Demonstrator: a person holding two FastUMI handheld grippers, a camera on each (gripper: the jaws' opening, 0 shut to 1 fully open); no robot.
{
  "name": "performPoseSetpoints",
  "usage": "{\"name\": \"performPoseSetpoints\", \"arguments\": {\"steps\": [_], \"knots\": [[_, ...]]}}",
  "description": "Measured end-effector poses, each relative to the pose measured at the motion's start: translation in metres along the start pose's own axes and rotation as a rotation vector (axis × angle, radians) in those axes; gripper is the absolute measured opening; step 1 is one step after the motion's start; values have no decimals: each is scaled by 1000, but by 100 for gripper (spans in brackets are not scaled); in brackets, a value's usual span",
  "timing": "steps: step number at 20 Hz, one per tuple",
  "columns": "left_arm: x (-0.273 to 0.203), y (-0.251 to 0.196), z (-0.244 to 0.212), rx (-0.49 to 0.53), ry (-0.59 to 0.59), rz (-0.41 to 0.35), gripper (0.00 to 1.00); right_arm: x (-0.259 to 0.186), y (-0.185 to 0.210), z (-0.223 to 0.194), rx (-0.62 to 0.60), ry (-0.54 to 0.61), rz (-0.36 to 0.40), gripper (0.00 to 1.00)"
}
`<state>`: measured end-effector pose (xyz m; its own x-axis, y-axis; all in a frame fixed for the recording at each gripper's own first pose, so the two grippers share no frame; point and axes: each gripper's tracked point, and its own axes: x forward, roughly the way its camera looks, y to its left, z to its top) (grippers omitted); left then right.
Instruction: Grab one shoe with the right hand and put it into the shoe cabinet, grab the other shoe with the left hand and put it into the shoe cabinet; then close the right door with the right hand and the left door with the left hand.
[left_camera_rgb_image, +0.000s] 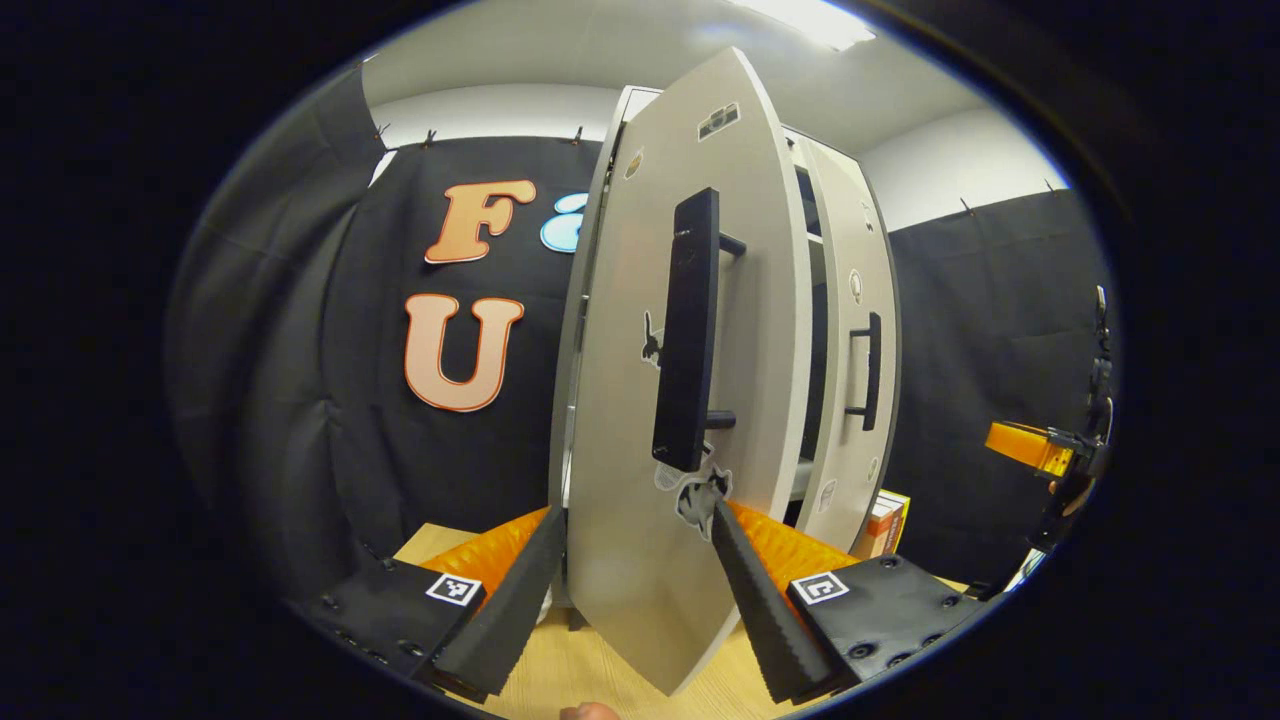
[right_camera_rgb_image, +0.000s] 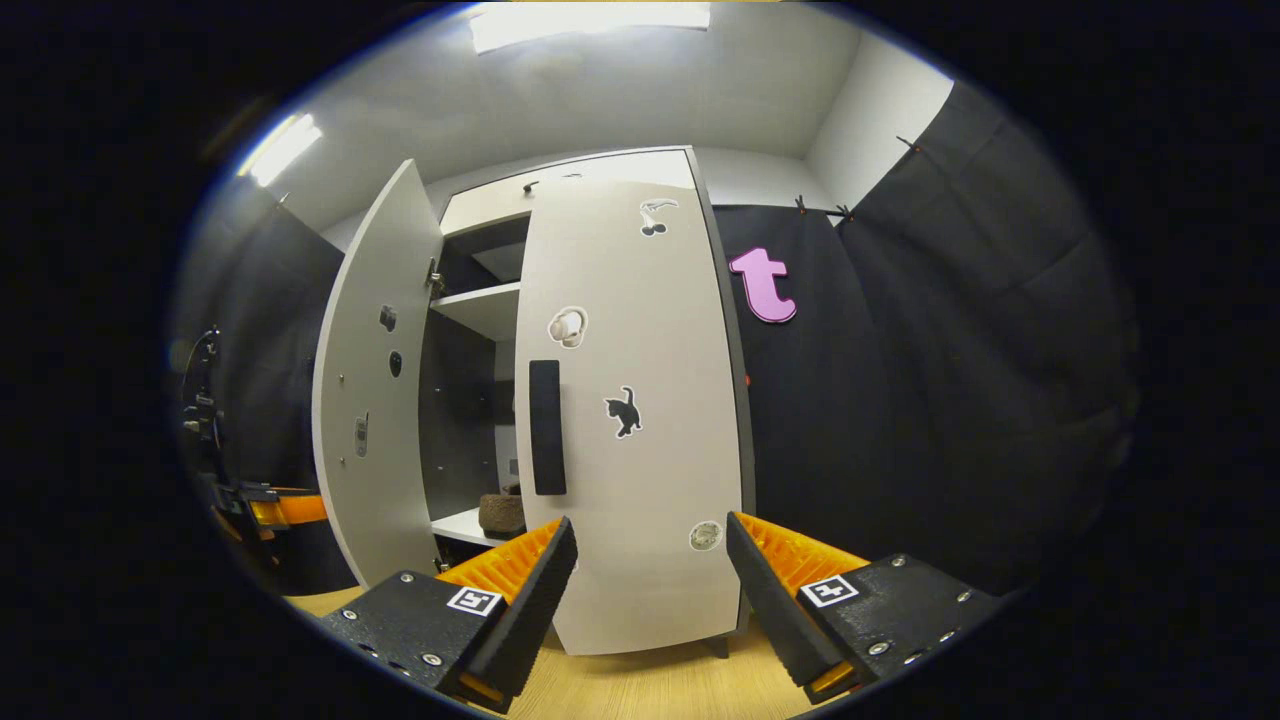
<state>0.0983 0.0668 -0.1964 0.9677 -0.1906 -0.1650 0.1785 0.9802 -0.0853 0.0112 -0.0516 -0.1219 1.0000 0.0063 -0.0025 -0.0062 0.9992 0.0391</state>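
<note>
The white shoe cabinet's left door (left_camera_rgb_image: 640, 350) stands ajar right in front of my left gripper (left_camera_rgb_image: 638, 520). That gripper is open, its fingers either side of the door's lower part below the black handle (left_camera_rgb_image: 688, 330). The right door (right_camera_rgb_image: 630, 420), with its own black handle (right_camera_rgb_image: 545, 427), looks shut or nearly so. My right gripper (right_camera_rgb_image: 650, 570) is open just in front of it, holding nothing. Through the gap, a brownish shoe (right_camera_rgb_image: 500, 512) rests on the lower shelf. The right door (left_camera_rgb_image: 850, 350) also shows in the left gripper view, beyond the left door.
The cabinet stands on a light wooden tabletop (right_camera_rgb_image: 640, 690). An orange and white box (left_camera_rgb_image: 885, 520) sits beside the cabinet's base. The other gripper's orange body (left_camera_rgb_image: 1030, 447) appears far off to the right, and the left gripper's orange body (right_camera_rgb_image: 285, 510) beyond the open door (right_camera_rgb_image: 370, 400).
</note>
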Motion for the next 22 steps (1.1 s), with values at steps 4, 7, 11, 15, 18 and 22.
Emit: {"name": "performPoseSetpoints", "arguments": {"steps": [4, 7, 11, 15, 18, 22], "knots": [[17, 0, 2, -6, -42, 35, 99, 6, -8, -11, -5, 10, 0, 93], [31, 3, 3, -26, -63, 52, 99, 19, -17, -26, -5, 29, -14, 93], [56, 5, 1, -42, -64, 56, 94, 40, -32, -40, -24, 34, -58, 93], [78, -13, -8, -47, -34, 3, 94, 58, -37, -52, -3, 56, -58, 93], [103, -36, -25, -39, 24, -36, 97, 65, -39, -57, 6, 71, -59, 93], [129, -43, -32, 21, 70, -9, 94, 67, -41, -52, 18, 79, -63, 93]]}}
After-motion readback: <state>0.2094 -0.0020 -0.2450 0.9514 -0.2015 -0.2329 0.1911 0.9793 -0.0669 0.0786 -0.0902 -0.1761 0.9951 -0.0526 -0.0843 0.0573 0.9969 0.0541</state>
